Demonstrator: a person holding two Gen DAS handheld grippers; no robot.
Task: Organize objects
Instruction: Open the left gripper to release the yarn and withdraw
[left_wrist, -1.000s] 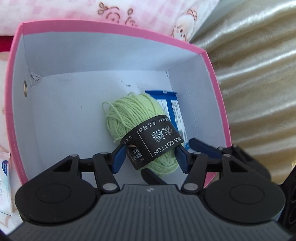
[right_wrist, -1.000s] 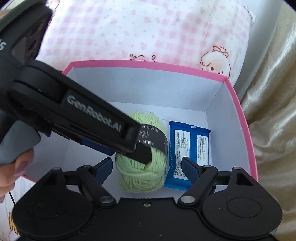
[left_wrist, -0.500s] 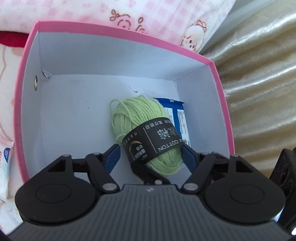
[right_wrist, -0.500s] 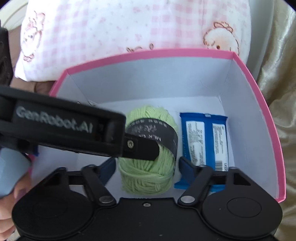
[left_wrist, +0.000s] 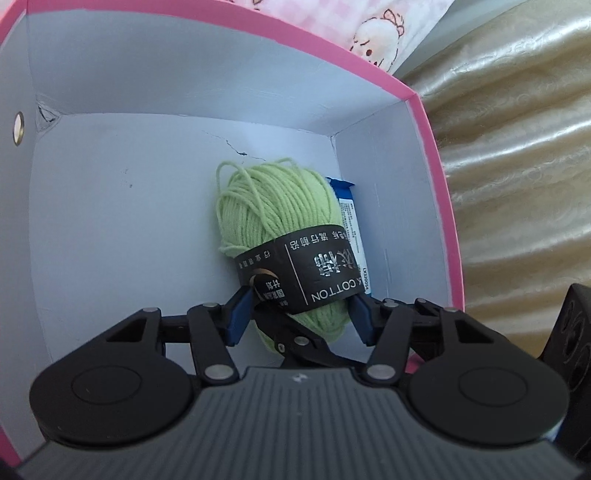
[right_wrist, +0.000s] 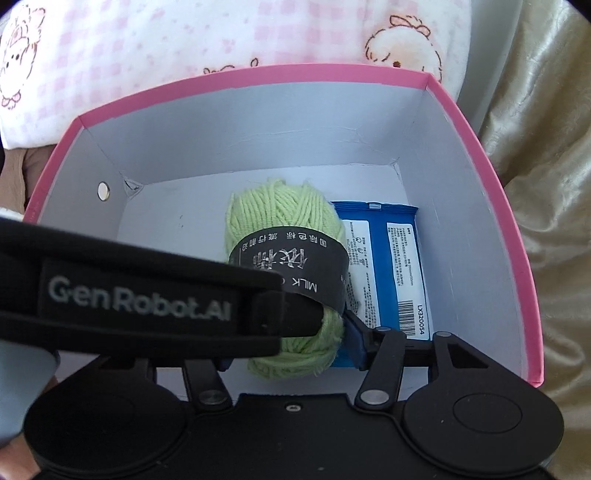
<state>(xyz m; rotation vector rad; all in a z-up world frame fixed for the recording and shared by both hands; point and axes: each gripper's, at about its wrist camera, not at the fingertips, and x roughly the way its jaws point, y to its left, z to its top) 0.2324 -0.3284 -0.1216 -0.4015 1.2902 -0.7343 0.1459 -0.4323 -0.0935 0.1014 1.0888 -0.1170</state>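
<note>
A green yarn ball (left_wrist: 275, 218) with a black paper band lies on the floor of the pink-rimmed box (left_wrist: 432, 155). A blue packet (left_wrist: 352, 225) lies beside it on the right. My left gripper (left_wrist: 299, 319) is open, with its blue pads on either side of the yarn's near end. In the right wrist view the yarn (right_wrist: 280, 218) and the blue packet (right_wrist: 388, 258) lie side by side in the box (right_wrist: 491, 166). My right gripper (right_wrist: 288, 350) is open just behind the yarn. The left gripper's body (right_wrist: 140, 295) crosses in front and hides its left finger.
A pink checked pillow (right_wrist: 221, 33) with cartoon prints lies behind the box. Gold shiny fabric (left_wrist: 517, 166) lies to the right of the box. The left half of the box floor (left_wrist: 122, 240) is bare white.
Both grippers have moved lower and closer into the box. The yarn now lies lower on the box floor between the left gripper's pads, which stay apart.
</note>
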